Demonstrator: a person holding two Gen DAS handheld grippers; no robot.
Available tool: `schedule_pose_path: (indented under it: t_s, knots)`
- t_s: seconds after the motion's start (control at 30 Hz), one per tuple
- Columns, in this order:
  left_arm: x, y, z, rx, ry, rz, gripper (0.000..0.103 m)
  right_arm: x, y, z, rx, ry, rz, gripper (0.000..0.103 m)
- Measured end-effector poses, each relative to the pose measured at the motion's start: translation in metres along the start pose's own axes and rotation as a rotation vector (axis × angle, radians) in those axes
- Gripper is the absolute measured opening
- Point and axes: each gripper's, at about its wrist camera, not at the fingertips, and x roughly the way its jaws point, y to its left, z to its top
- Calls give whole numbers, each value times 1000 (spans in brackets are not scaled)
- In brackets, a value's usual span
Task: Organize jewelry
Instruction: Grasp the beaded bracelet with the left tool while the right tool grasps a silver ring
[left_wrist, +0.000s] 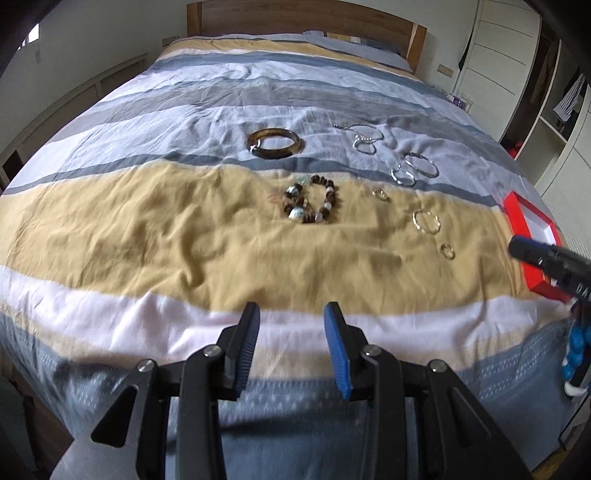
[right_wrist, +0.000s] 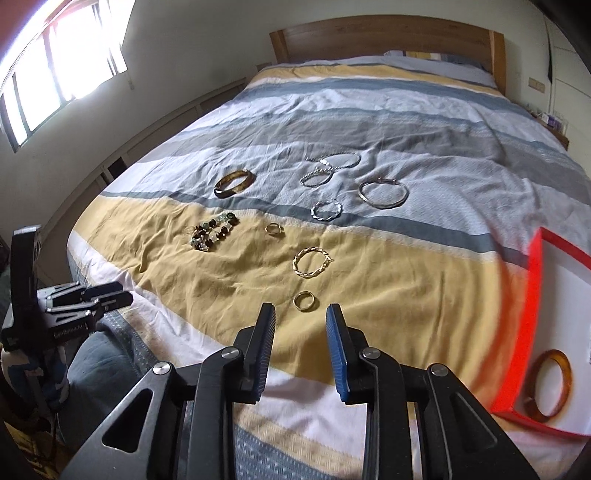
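A: The right hand-held gripper (right_wrist: 300, 314) is hanging with its jaws apart and empty; the small gold ring (right_wrist: 304, 300) is lying on the bed (right_wrist: 424, 288) just ahead of its tips.

B: Lower straight, then pinch the band across. The left hand-held gripper (left_wrist: 291, 314) is also standing apart, holding nothing.

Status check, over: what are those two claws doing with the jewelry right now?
Left gripper and right gripper open, empty. Amber bangle in red tray. Small gold ring nearest; nothing blocking.

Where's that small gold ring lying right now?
The small gold ring lies on the bedspread's yellow band, just ahead of the right claw, with the twisted gold bracelet beyond it.
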Motion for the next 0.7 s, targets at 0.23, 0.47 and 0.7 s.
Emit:
schedule_pose_path:
  t_s: [0.23, 0.47, 0.7]
  knots:
    - [38, -6, 48, 4, -15, -46, 46, 41, 4, 7, -31, 57, 28, 29]
    - [69, -24, 78, 61, -14, -78, 46, 67, 0, 4, -22, 96, 49, 29]
    - [99, -31, 84, 79, 27, -93, 46, 82, -4, -3, -19, 123, 55, 29]
